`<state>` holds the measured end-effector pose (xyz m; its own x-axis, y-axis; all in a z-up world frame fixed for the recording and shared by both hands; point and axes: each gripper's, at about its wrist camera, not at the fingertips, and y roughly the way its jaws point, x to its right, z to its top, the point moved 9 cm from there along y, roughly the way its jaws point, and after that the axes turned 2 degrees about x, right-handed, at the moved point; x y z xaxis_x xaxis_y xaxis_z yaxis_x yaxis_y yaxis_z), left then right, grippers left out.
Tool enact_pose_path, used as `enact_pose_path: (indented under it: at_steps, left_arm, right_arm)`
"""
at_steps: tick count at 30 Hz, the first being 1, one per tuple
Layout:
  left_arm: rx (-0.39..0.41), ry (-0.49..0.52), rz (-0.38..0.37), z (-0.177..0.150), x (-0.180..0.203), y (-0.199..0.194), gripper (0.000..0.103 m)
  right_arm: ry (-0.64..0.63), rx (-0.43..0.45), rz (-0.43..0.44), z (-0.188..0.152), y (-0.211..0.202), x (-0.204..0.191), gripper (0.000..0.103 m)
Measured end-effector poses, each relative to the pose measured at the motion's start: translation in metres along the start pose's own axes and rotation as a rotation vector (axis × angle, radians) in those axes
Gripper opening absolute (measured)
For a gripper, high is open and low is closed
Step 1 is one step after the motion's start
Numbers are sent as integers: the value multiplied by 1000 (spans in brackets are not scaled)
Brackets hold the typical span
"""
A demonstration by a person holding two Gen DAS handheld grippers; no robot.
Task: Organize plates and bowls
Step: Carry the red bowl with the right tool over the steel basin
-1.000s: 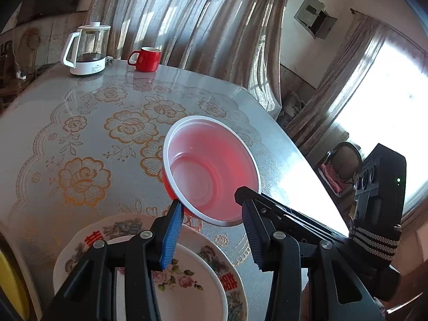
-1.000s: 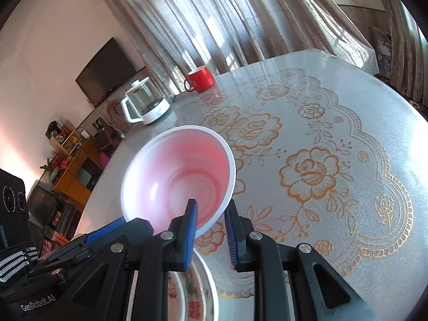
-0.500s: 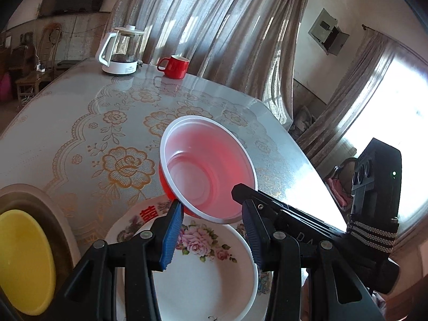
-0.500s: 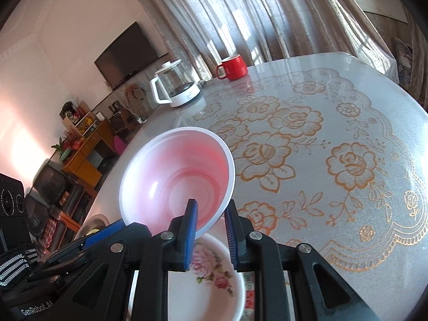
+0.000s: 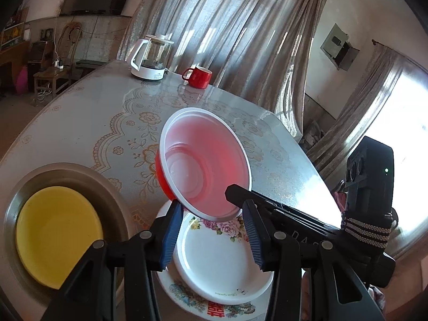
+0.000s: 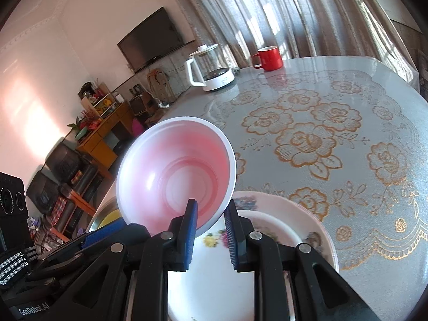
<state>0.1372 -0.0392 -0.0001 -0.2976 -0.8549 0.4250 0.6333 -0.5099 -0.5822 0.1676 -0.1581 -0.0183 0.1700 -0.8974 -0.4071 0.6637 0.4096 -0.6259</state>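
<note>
My right gripper (image 6: 210, 215) is shut on the near rim of a red bowl with a white inside (image 6: 176, 171), held tilted in the air. In the left wrist view the bowl (image 5: 203, 165) hangs above a small white flowered plate (image 5: 222, 256) stacked on a larger flowered plate (image 5: 187, 291). My left gripper (image 5: 212, 214) is open just below the bowl's rim and holds nothing. A yellow plate (image 5: 56, 232) lies in a metal dish (image 5: 112, 198) to the left.
A glass kettle (image 5: 152, 56) and a red mug (image 5: 199, 77) stand at the far side of the round table with its floral cloth (image 6: 334, 139). The right gripper's body (image 5: 369, 187) shows at the right of the left wrist view.
Both grippers and the held bowl have moved left over the table. The stacked flowered plates now lie under the bowl, and the metal dish with the yellow plate has come into view.
</note>
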Motion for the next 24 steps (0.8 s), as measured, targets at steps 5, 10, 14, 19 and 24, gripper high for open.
enact_pose_path:
  at_steps: [5, 10, 14, 19, 24]
  left_arm:
    - [13, -14, 24, -6, -17, -17, 47]
    - [26, -26, 55, -15, -37, -36, 48]
    - [33, -56, 77, -24, -56, -49, 48]
    - [46, -89, 104, -29, -71, -61, 48]
    - [58, -108, 116, -32, -80, -70, 48]
  right_arm:
    - [-26, -25, 42, -8, 8, -21, 20]
    - [-58, -53, 85, -17, 14, -44, 20]
    - [-90, -75, 117, -24, 20, -64, 20]
    - [-137, -100, 147, -33, 29, -87, 20]
    - [-161, -117, 168, -39, 33, -102, 20]
